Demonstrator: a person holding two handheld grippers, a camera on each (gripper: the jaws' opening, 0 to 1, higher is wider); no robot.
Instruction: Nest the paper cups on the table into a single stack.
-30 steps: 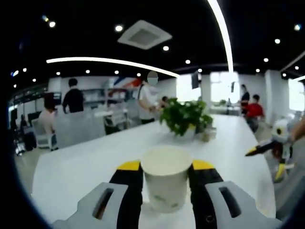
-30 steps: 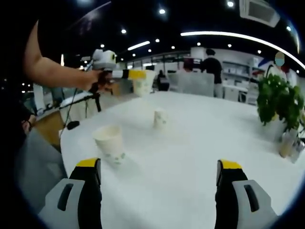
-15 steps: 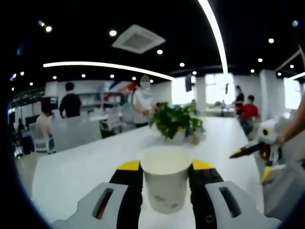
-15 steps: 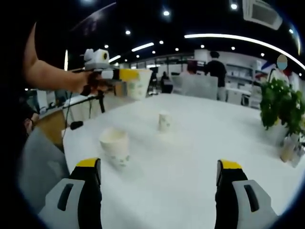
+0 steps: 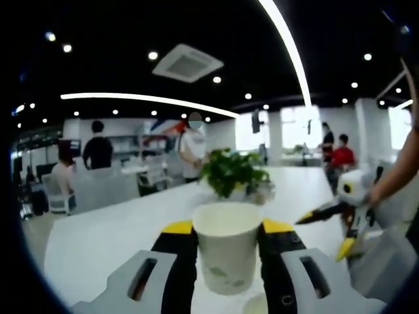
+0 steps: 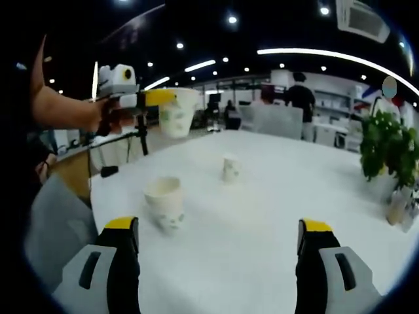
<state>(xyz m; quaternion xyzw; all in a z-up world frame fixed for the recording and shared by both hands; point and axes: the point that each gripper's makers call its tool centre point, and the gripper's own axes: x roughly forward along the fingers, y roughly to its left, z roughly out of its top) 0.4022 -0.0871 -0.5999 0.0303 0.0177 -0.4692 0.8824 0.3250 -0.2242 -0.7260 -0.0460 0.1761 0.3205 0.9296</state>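
Held cup [image 5: 227,255] looks like matt off-white paper with a faint print; same matt paper on the near cup [image 6: 165,204] and far cup [image 6: 230,168]. Desk [image 6: 262,222] is smooth white with a slight sheen. Left tongs [image 5: 227,258] and right tongs [image 6: 218,252] look like hard plastic: grey bodies, black jaws, yellow tips.

Three white paper cups, all upright: held cup [image 5: 226,248] with faint green print pinched between the left gripper [image 5: 227,230] jaws above the table, near cup [image 6: 165,203] and small far cup [image 6: 230,168] standing well apart on the white tabletop.
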